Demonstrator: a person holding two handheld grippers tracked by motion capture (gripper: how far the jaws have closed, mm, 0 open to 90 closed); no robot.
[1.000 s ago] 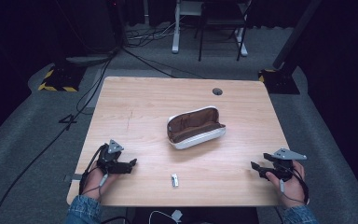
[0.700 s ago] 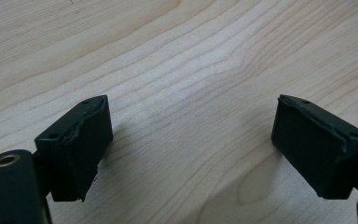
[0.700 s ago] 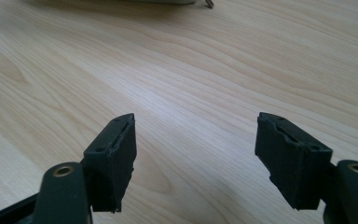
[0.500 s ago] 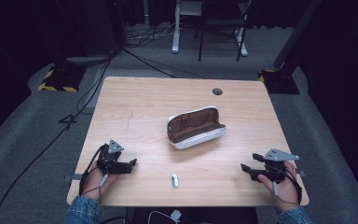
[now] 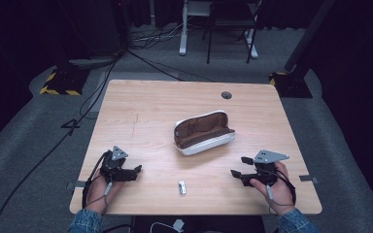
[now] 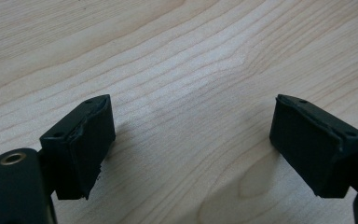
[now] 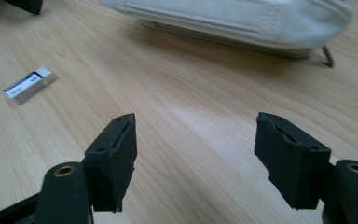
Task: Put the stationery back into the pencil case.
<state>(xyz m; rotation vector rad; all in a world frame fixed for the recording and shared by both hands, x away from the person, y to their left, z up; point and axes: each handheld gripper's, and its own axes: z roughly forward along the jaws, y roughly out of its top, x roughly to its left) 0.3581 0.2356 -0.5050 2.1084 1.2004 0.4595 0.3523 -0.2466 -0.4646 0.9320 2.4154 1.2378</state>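
Wooden table [image 5: 141, 111] carries an open pencil case [image 5: 204, 132] at its centre and a small eraser [image 5: 181, 187] nearer you than the case. Your right gripper [image 5: 238, 166] has moved inward toward the eraser, jaws parted and empty. Your left gripper [image 5: 137, 171] rests left of the eraser, jaws likewise parted. Expect pickup next.

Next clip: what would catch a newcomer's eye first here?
The open white pouch with its brown lining, lying mid-table. Then the small eraser near the front edge, between the two hand-held grippers: left and right, both with jaws apart and nothing in them.
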